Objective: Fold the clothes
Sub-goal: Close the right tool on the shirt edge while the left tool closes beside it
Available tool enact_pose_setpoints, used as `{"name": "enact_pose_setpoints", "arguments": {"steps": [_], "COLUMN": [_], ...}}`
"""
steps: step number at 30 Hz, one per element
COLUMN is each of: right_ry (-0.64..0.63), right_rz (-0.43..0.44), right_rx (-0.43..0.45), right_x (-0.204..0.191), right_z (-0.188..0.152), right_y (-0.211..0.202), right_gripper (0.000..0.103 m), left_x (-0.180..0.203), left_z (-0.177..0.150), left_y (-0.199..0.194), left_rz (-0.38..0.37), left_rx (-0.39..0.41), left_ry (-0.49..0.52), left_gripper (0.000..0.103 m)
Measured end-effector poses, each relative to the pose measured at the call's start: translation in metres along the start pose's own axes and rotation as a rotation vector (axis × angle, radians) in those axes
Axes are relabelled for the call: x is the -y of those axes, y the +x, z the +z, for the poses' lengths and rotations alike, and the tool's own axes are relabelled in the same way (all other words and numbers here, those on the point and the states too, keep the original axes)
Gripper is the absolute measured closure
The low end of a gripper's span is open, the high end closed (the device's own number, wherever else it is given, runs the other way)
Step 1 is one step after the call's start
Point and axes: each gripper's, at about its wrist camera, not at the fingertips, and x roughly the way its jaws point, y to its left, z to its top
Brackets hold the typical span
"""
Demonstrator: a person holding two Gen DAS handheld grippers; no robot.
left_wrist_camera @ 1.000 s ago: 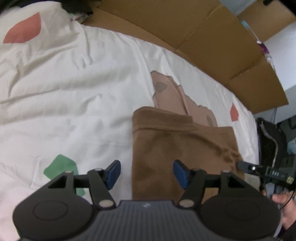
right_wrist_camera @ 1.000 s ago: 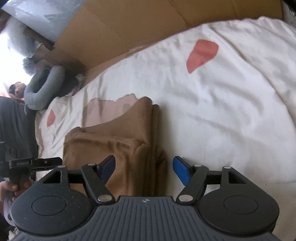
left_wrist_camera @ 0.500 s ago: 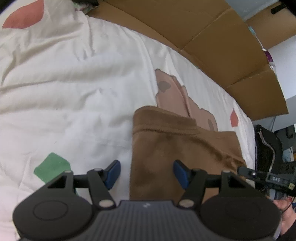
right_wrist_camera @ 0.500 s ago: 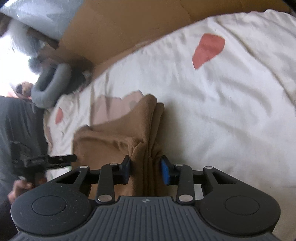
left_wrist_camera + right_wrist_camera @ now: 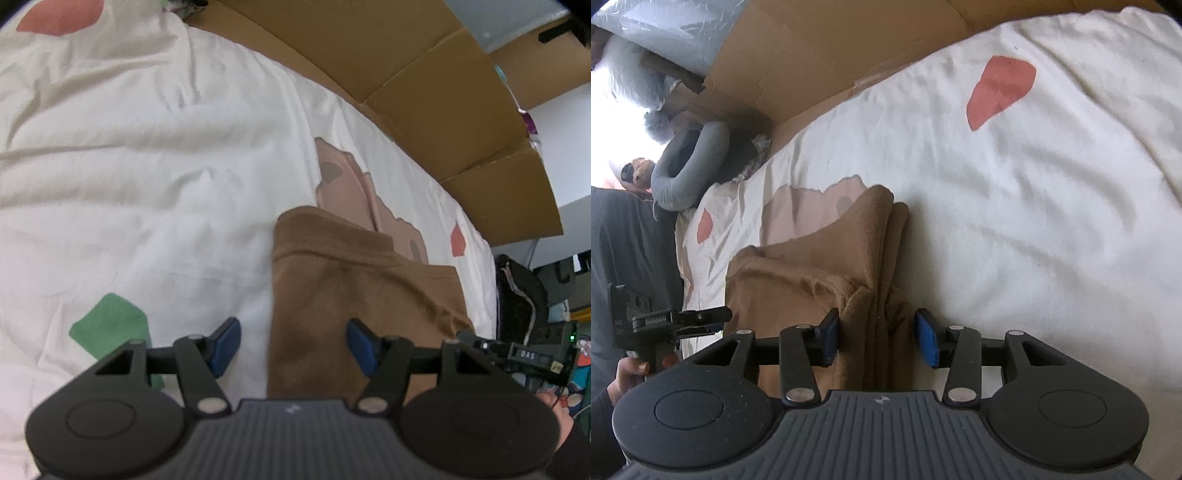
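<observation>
The brown garment [image 5: 816,273] lies folded into a thick stack on the white bedsheet [image 5: 1015,192], near the side of the bed, with the cardboard [image 5: 424,81] propped along the far side; the task's thing is down, then, and looks close to finished. The right gripper [image 5: 877,338] sits over the stack's layered right-hand edge; its jaws have just been opening, and the blue pads now stand clear on either side of the cloth, straddling it without pressing. So that one reads as released; the fold edge is between the jaws but nobody has hold of it. Over on the other side, the left gripper [image 5: 291,345] hangs wide open across the stack's left edge, one pad over bare sheet, the other above the brown cloth; empty as well.

Now the risks, as I judge them: that near corner on the right looks ruffled and a little lifted; if the right pad brushes it on the way out, the top layers could peel back and spoil the stack. A re-grip could catch only some of the layers, and a pull then would skew the pile; and the sheet is soft and creased, so any shove might drag sheet and garment together.
</observation>
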Motion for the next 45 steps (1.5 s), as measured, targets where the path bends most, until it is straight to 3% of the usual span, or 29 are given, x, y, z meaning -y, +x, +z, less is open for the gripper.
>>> {"name": "enact_pose_setpoints", "arguments": {"steps": [5, 6, 7, 9, 12, 14, 17, 22, 23, 30, 34, 39, 42, 45], "right_ry": [0.038, 0.027, 0.013, -0.013, -0.054, -0.087, -0.102, -0.075, -0.066, -0.017, -0.002, -0.018, -0.026, 0.012], "right_rz": [0.024, 0.019, 0.012, -0.002, -0.008, 0.001, 0.019, -0.005, -0.007, 0.028, 0.062, 0.081, 0.08, 0.094], "right_rx": [0.0, -0.001, -0.002, -0.007, -0.015, -0.01, 0.002, 0.005, 0.007, -0.013, -0.017, -0.027, -0.028, -0.023], "right_x": [0.005, 0.004, 0.002, -0.002, -0.009, -0.016, -0.019, -0.008, -0.005, 0.006, 0.007, 0.0, -0.003, 0.004], "right_z": [0.001, 0.001, 0.001, 0.003, 0.006, 0.008, 0.009, 0.009, 0.009, 0.001, 0.001, 0.003, 0.003, 0.001], "right_y": [0.003, 0.003, 0.004, 0.004, -0.001, -0.007, -0.014, -0.013, -0.013, -0.006, 0.001, 0.011, 0.013, 0.012], "right_gripper": [0.054, 0.055, 0.055, 0.069, 0.076, 0.076, 0.07, 0.058, 0.053, 0.051, 0.044, 0.044, 0.057, 0.072], "left_x": [-0.001, 0.0, 0.001, 0.003, 0.016, 0.02, 0.018, 0.004, 0.002, -0.004, -0.004, -0.003, -0.002, -0.001], "left_z": [0.005, 0.007, 0.008, 0.013, 0.013, 0.013, 0.013, 0.008, 0.007, -0.003, -0.003, -0.002, 0.0, 0.003], "left_y": [0.005, 0.007, 0.008, 0.01, 0.001, -0.002, -0.003, -0.004, -0.004, 0.004, 0.008, 0.017, 0.021, 0.023], "left_rz": [-0.035, -0.039, -0.044, -0.047, -0.049, -0.067, -0.052, -0.037, -0.037, -0.08, -0.107, -0.159, -0.177, -0.18], "left_rx": [0.006, 0.007, 0.008, 0.012, 0.073, 0.074, 0.069, 0.052, 0.045, -0.02, -0.033, -0.035, -0.034, -0.027], "left_ry": [0.011, 0.009, 0.007, 0.006, 0.065, 0.079, 0.08, 0.045, 0.045, 0.038, 0.031, 0.011, 0.01, 0.007], "left_gripper": [0.038, 0.046, 0.066, 0.087, 0.092, 0.092, 0.08, 0.048, 0.047, 0.047, 0.047, 0.047, 0.048, 0.057]}}
